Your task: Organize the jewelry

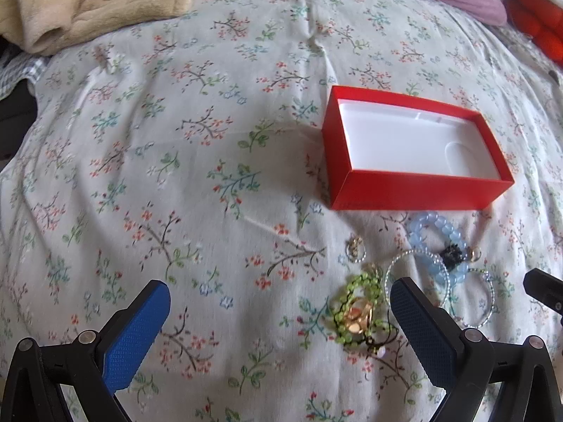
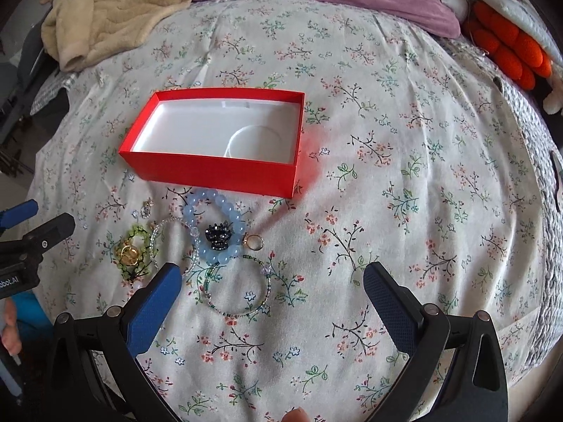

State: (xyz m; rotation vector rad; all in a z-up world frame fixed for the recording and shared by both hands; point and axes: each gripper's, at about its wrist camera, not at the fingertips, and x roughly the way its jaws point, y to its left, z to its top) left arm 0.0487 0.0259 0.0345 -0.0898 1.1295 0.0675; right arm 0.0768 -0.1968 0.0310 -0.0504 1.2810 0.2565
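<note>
Right wrist view: right claw (image 2: 272,281) wide open, holding nothing, hovering over the floral bedspread (image 2: 404,123) just near of the jewelry pile. Left claw (image 1: 279,302) also spread wide and empty, pile sitting by its right finger.

Jewelry all still on the bed, near side of the red box (image 2: 214,172): blue bead bracelet (image 2: 225,207) with a black charm (image 2: 218,237), gold ring (image 2: 256,242) just right of it, thin beaded bangle (image 2: 239,288) nearest, clear bead bracelet (image 2: 169,239) and green bead piece (image 2: 132,249) with a gold ornament to the left, small pendant (image 2: 147,208) further out.

Risks, my read:
- Pieces overlap and touch; grabbing one likely drags a neighbour along or snags it.
- Ring and pendant are tiny and flat on soft fabric; fingers may pinch the sheet instead.
- Box is light cardboard on a soft bed; a bump could tip or slide it.

Box: open, white liner (image 2: 211,133) with a moulded recess, nothing in it.
</note>
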